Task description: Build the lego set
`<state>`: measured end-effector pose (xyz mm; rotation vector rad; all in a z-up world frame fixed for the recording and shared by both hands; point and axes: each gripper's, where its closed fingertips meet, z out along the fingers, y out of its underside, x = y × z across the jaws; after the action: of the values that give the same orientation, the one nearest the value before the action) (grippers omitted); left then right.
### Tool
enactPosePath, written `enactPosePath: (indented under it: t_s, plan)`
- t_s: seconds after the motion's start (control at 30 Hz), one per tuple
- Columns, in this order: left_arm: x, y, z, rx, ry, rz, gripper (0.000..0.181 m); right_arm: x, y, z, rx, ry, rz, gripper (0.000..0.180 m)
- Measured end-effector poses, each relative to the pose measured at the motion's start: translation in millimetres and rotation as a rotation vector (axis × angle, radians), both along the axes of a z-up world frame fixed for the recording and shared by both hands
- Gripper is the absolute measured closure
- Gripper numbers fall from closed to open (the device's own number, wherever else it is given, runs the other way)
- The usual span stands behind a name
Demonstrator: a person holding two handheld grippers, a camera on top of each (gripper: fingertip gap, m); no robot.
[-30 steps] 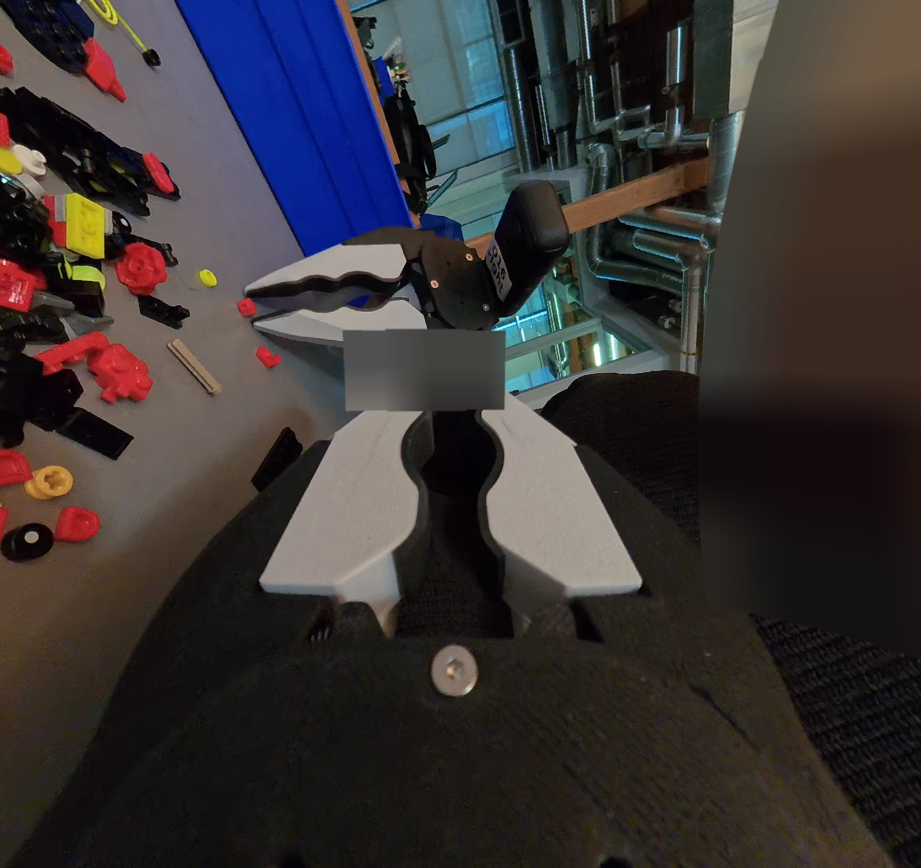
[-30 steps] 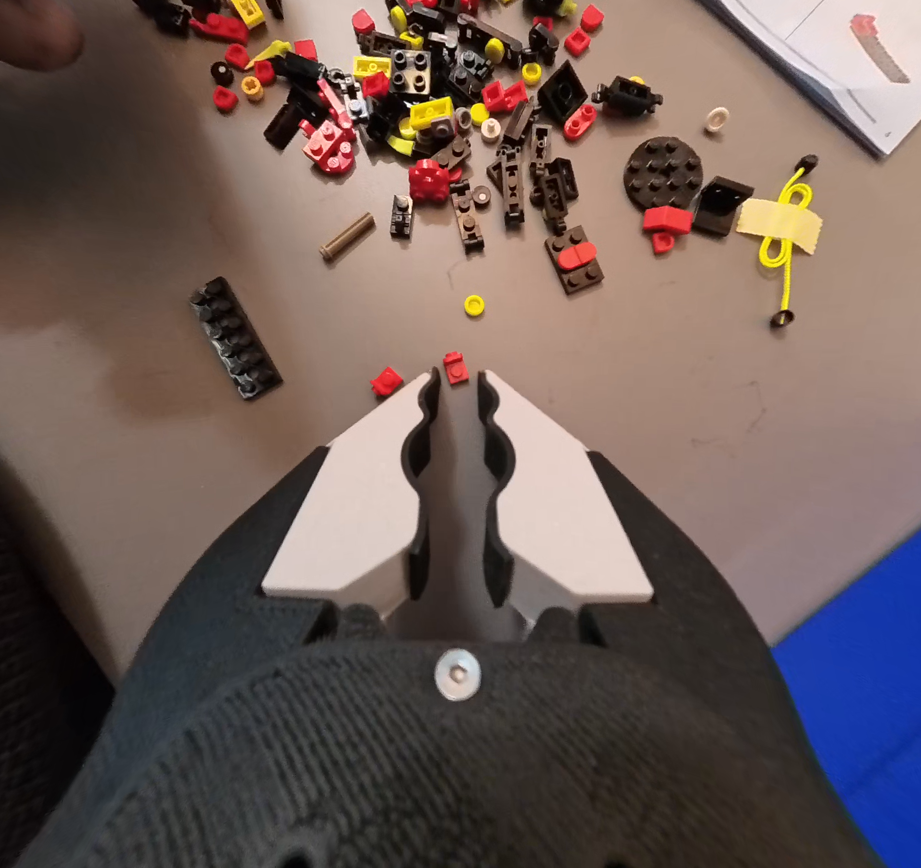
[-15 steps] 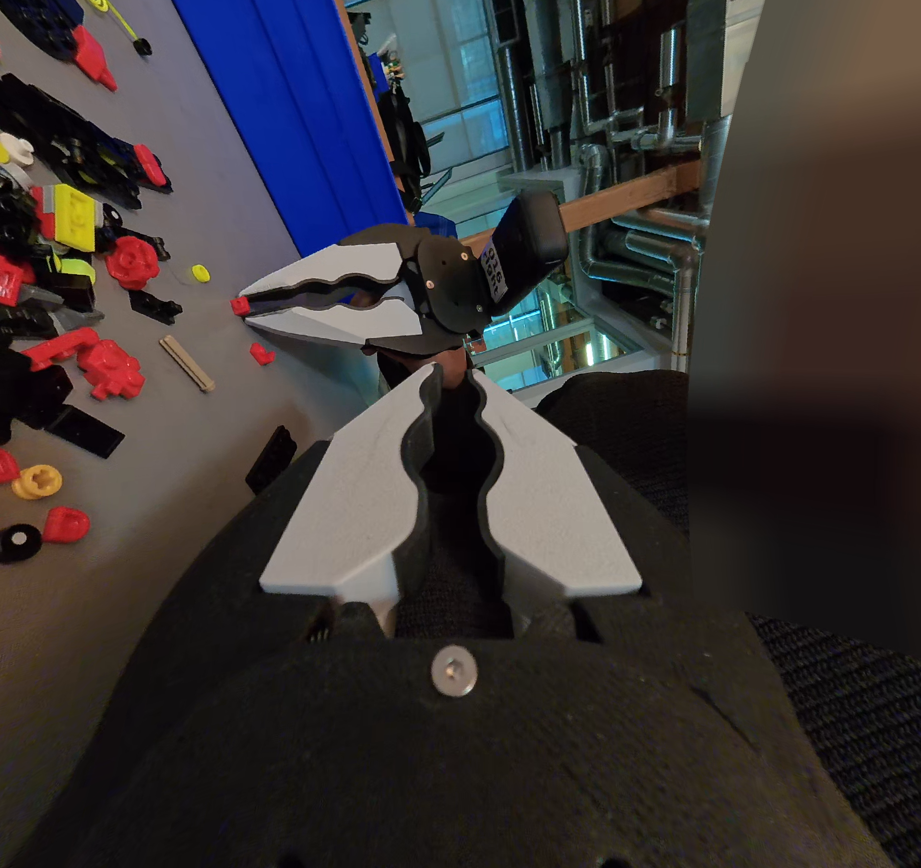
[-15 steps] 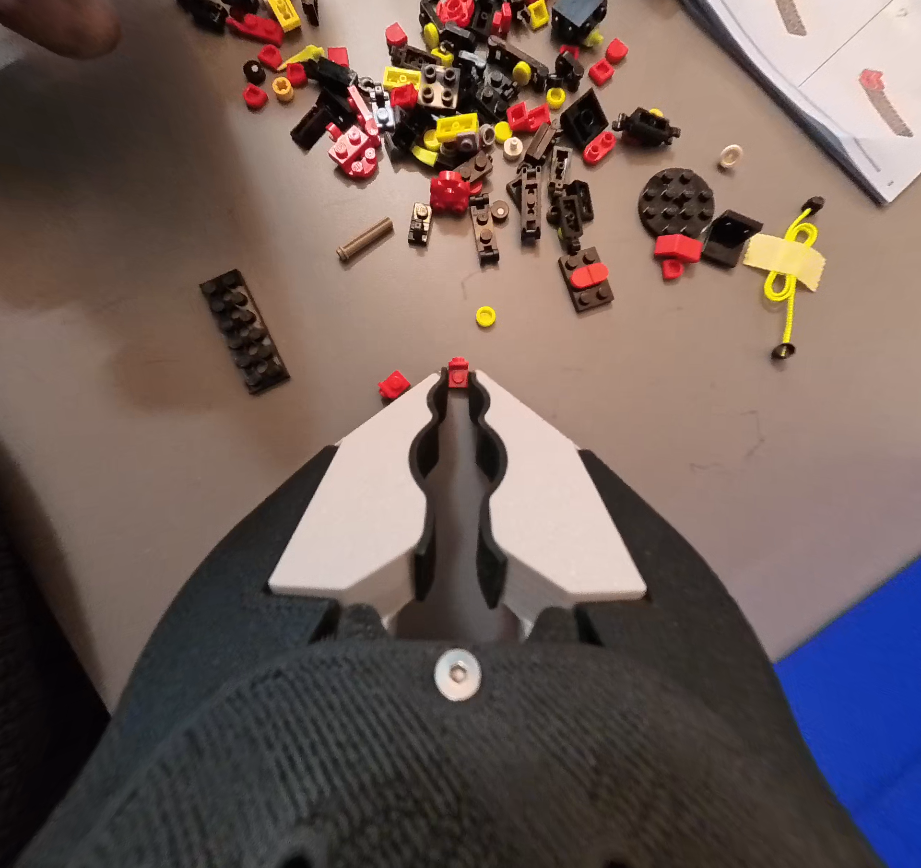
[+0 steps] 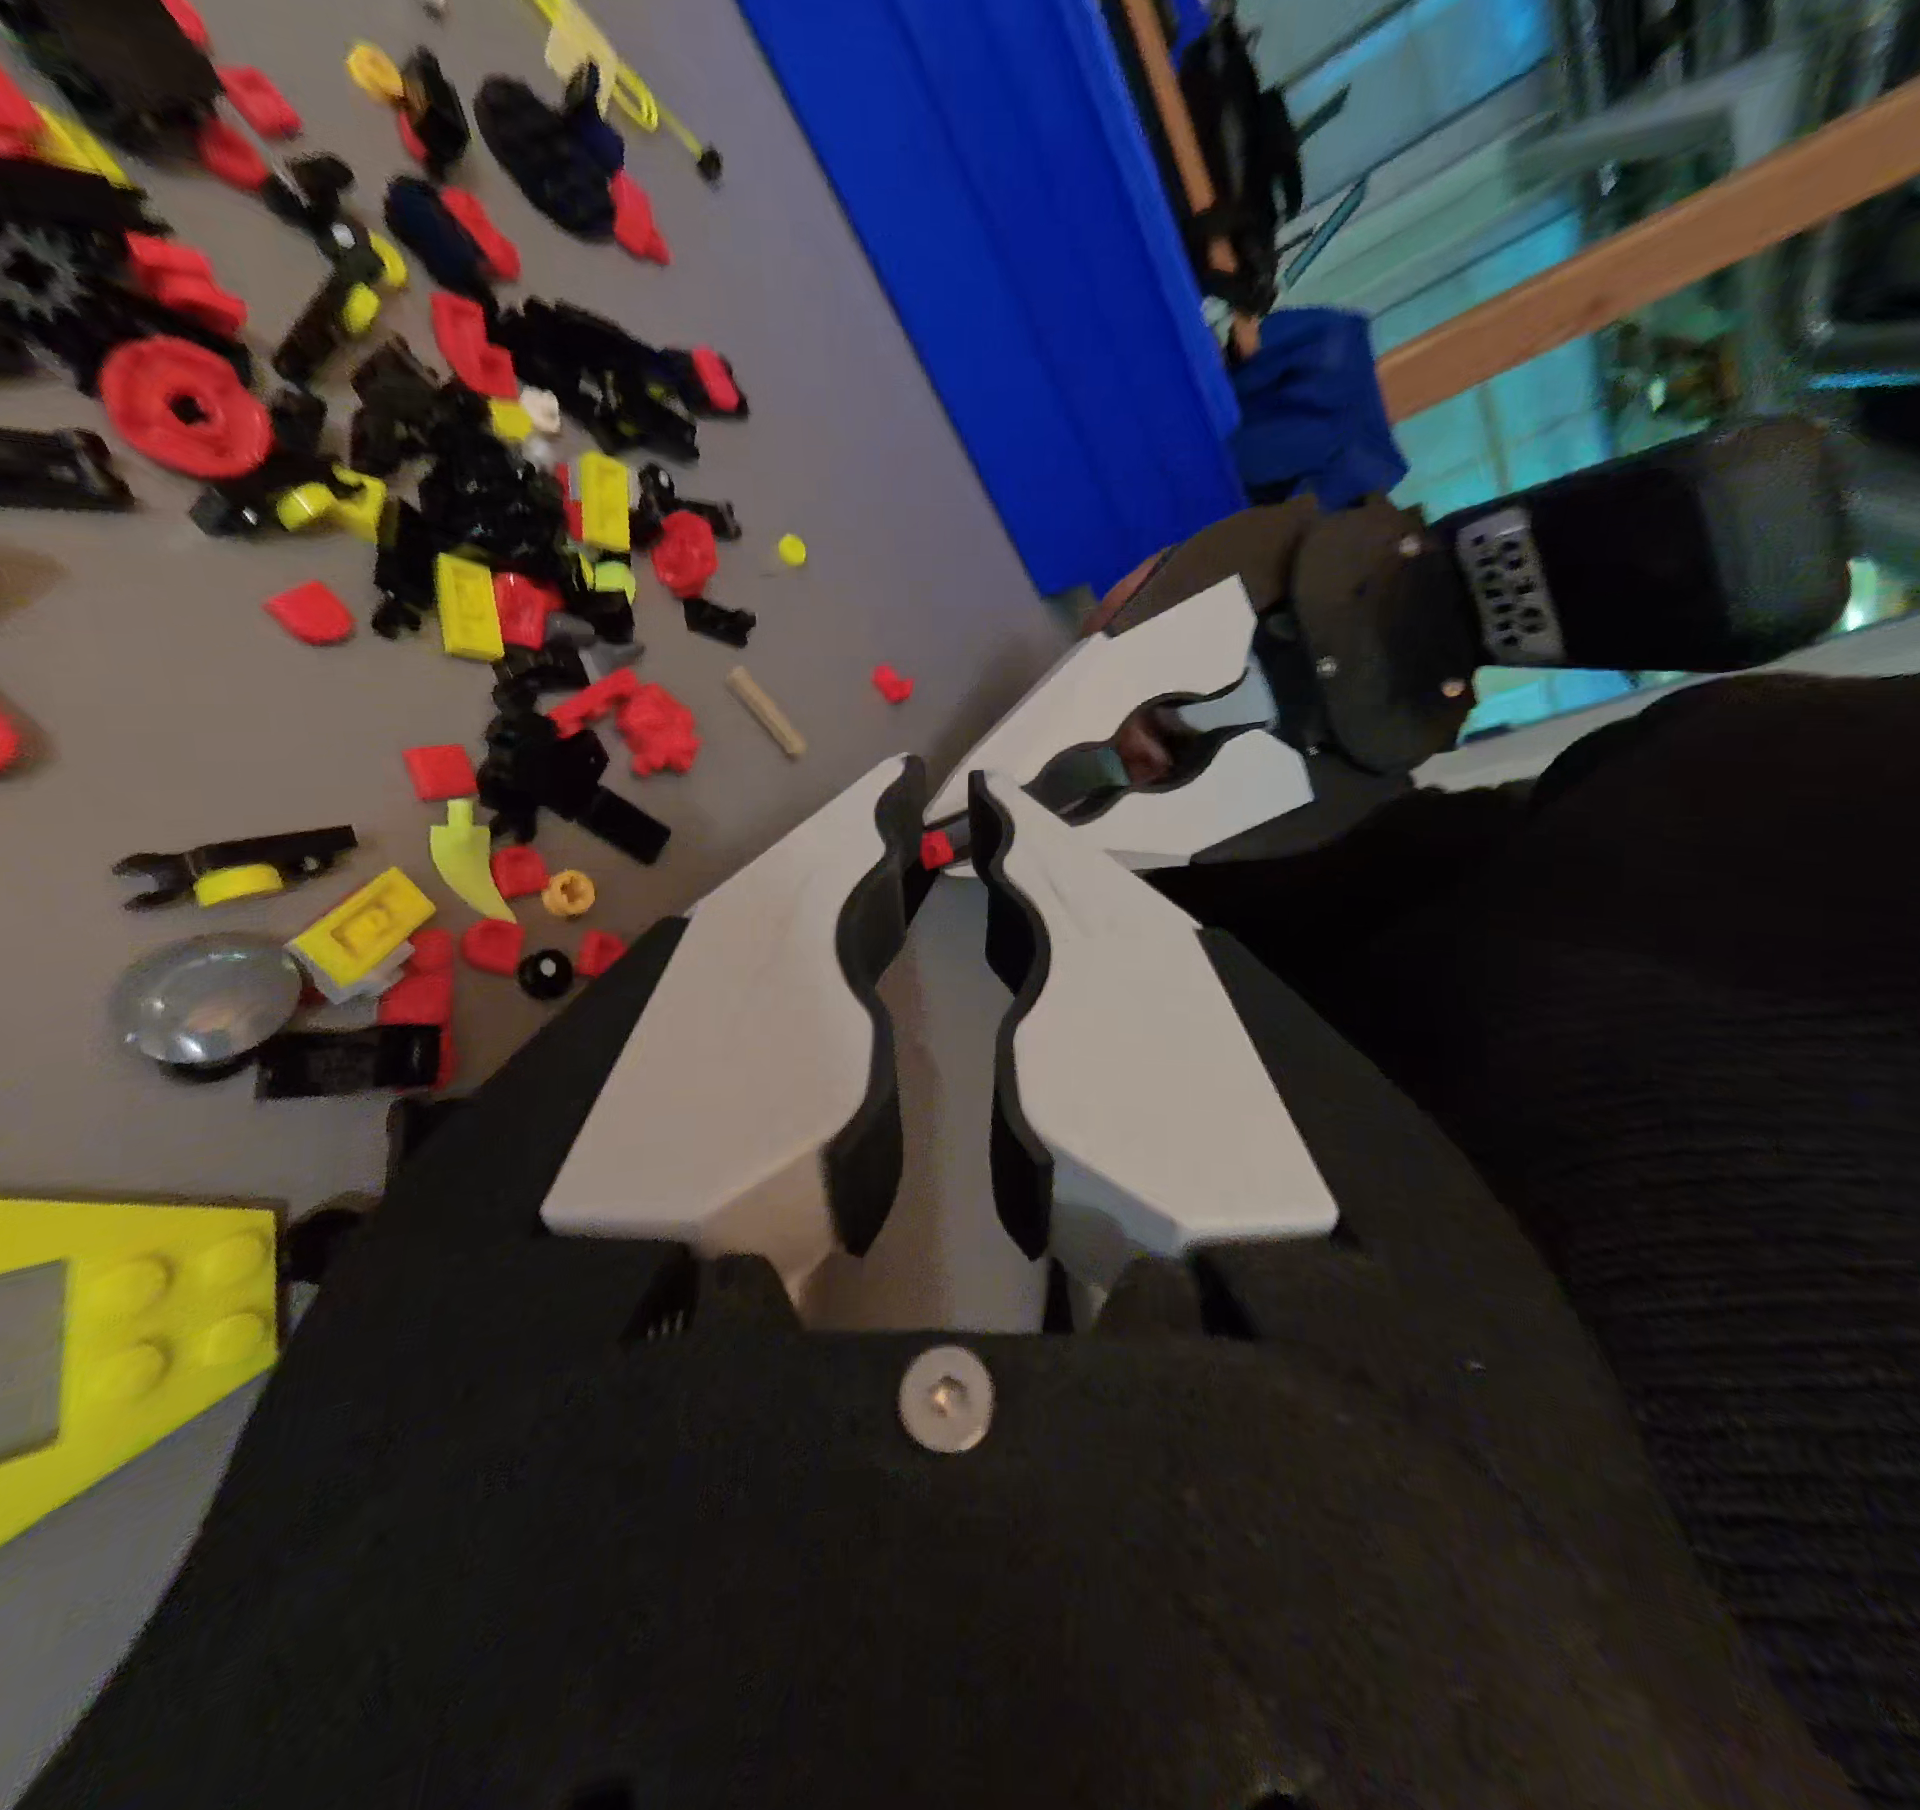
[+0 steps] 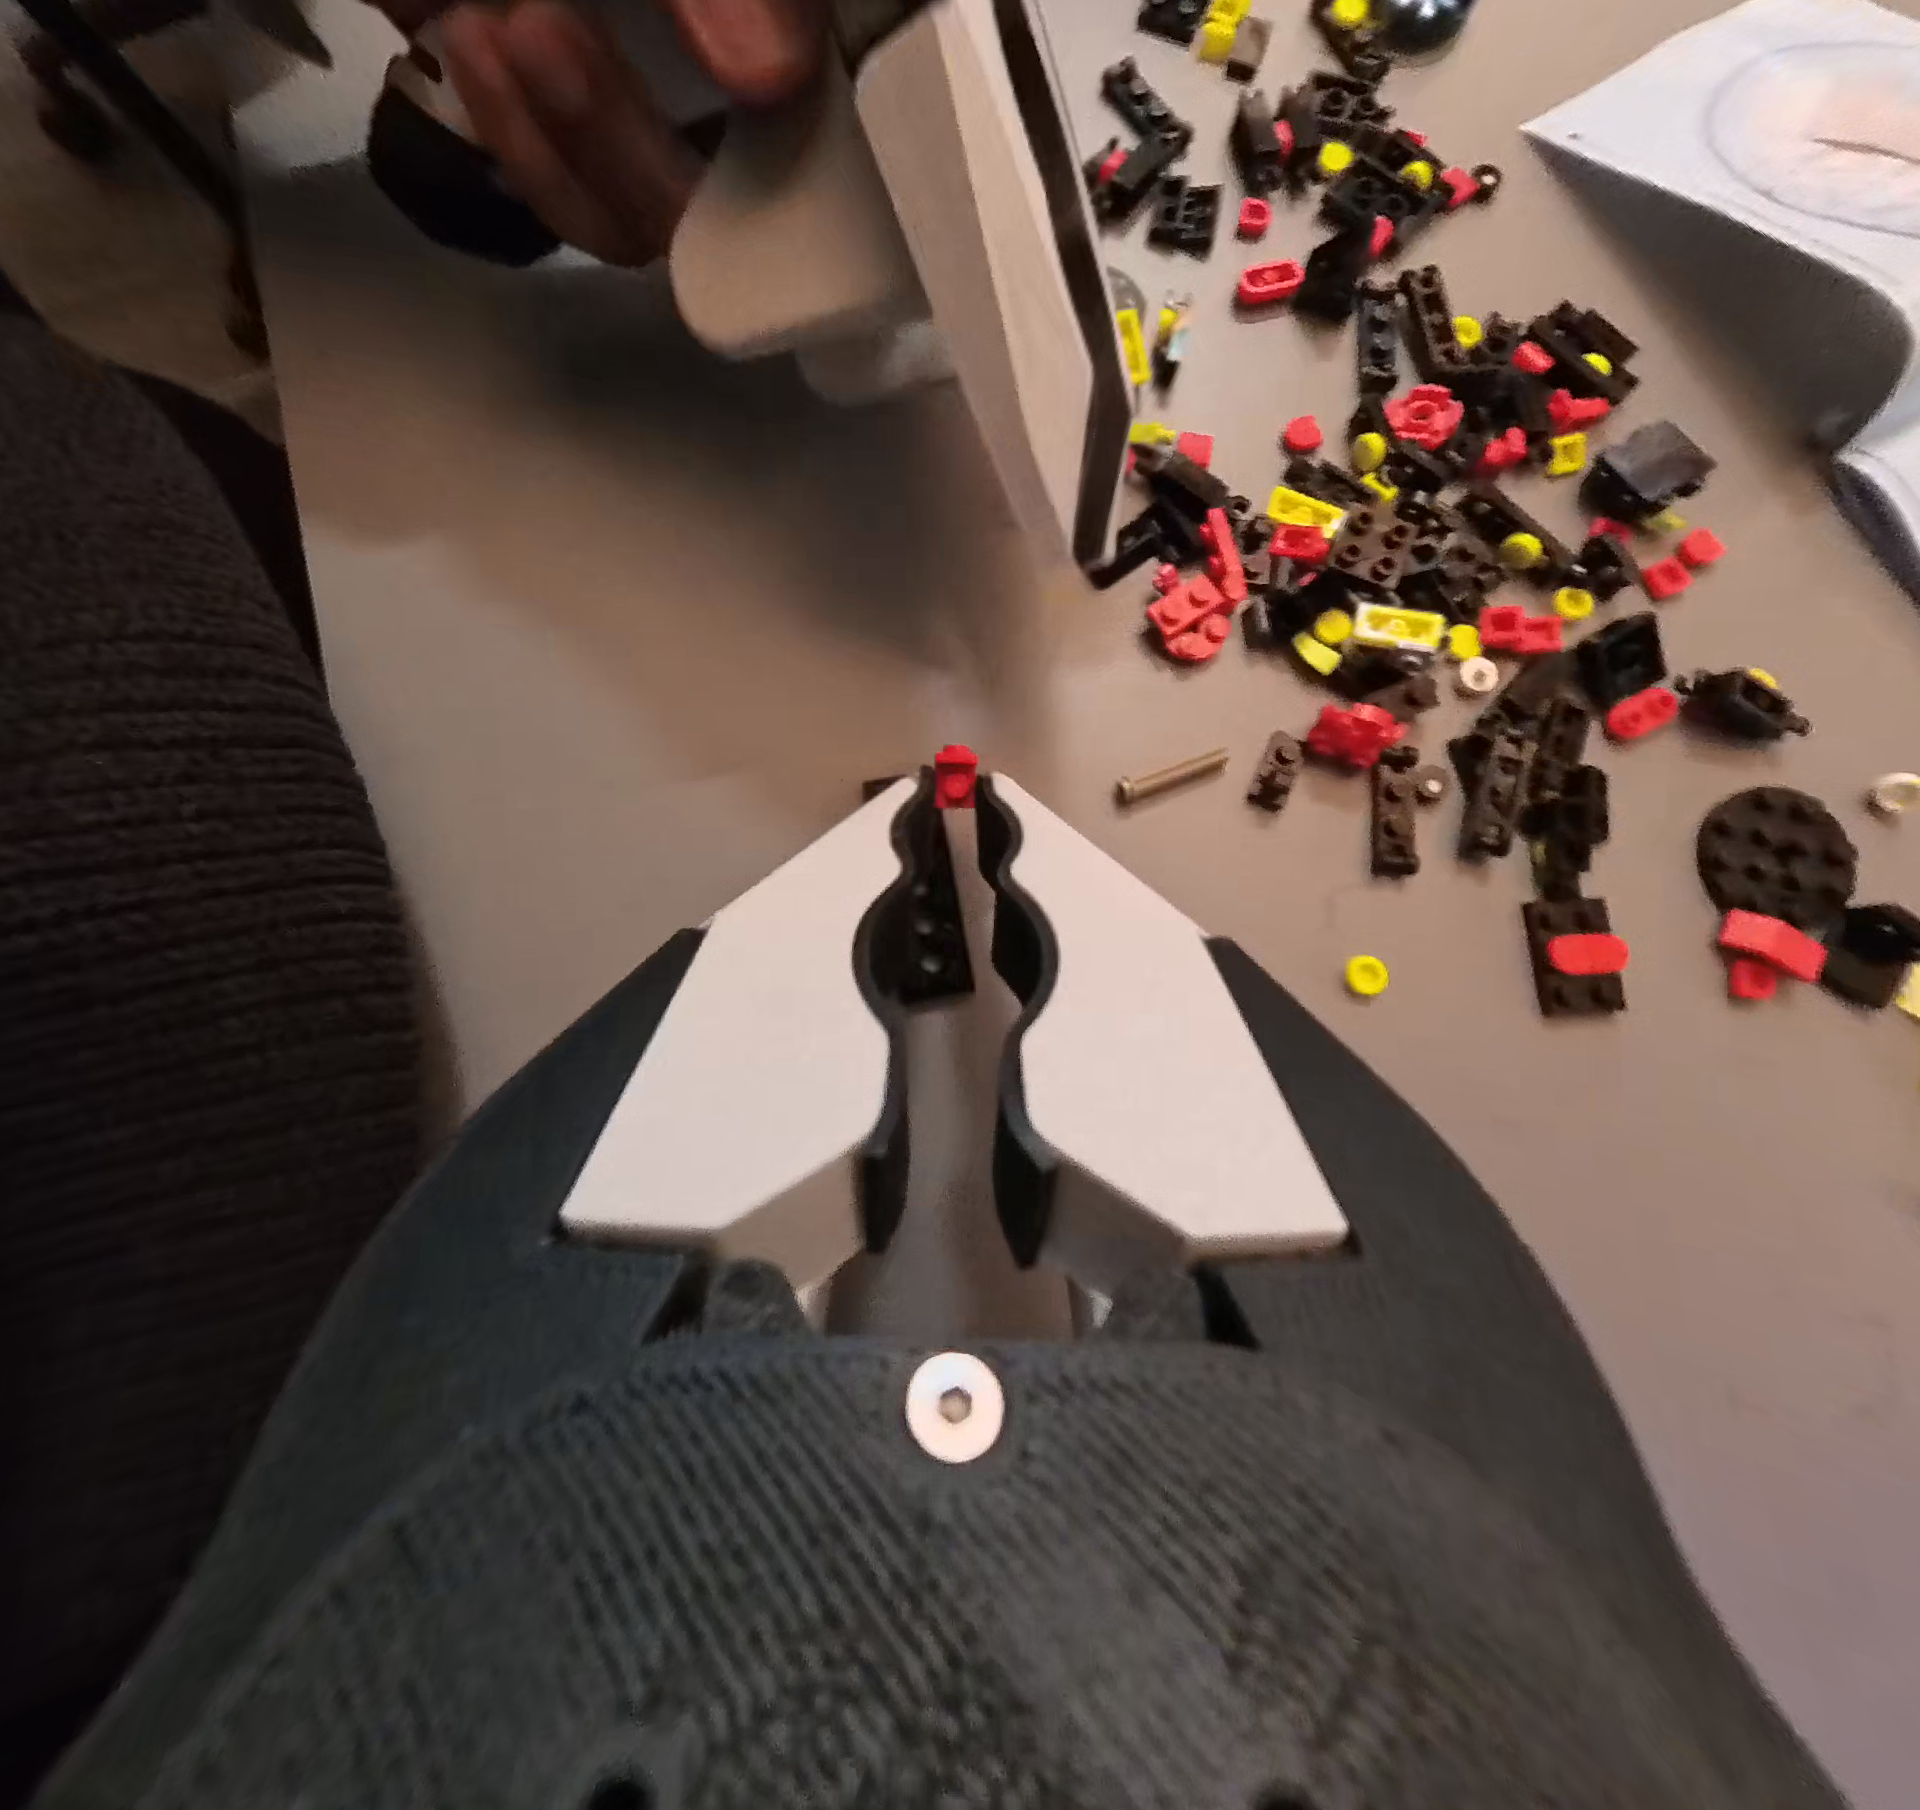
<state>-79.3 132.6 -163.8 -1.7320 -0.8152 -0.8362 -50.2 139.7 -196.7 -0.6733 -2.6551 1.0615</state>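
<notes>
My right gripper [image 6: 954,792] is shut on a small red piece [image 6: 954,775], held at its fingertips above the grey table. A long black studded plate [image 6: 928,929] lies on the table right under it and shows through the gap between its jaws. In the left wrist view, my left gripper [image 5: 943,792] has its jaws narrowly apart and holds nothing. Just beyond its tips sit the right gripper's tips with the red piece [image 5: 935,848]. One finger [image 6: 977,254] of the left gripper hangs down in the right wrist view, with a hand above it.
A pile of black, red and yellow pieces [image 6: 1403,534] spreads to the right, with a tan axle [image 6: 1169,776] and a round black plate [image 6: 1777,856]. An instruction booklet [image 6: 1745,129] lies far right. A blue panel [image 5: 987,202] borders the table. A big yellow brick-shaped thing [image 5: 135,1313] lies near left. The grippers' ends are close to 5 centimetres from one another. From the right gripper's tips to the tan axle [image 6: 1169,776] is close to 4 centimetres.
My right gripper closed on the small red piece, lifted it and carried it left over the black plate. My left gripper swung down toward the table and the right gripper's tips.
</notes>
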Motion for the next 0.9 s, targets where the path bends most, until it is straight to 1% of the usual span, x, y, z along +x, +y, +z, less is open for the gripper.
enactPosePath:
  t_s: [0.07,0.17,0.23,0.37,0.57,0.9]
  plan:
    - [10,1,-12,-0.069,0.028,-0.051,0.173,2,-5,-3,0.016,0.001,0.018,0.174]
    - [22,0,-31,-0.192,0.117,-0.119,0.170,4,-8,-6,0.019,-0.013,0.030,0.174]
    - [26,-1,-36,-0.228,0.147,-0.140,0.170,3,-8,-8,0.027,-0.020,0.033,0.174]
    - [30,1,-33,-0.206,0.106,-0.140,0.170,4,-8,-12,0.047,-0.025,0.042,0.174]
    - [29,2,-35,-0.215,0.101,-0.129,0.171,6,-9,-15,0.063,-0.025,0.061,0.174]
    - [33,2,-45,-0.281,0.176,-0.153,0.174,5,-9,-16,0.045,-0.031,0.067,0.174]
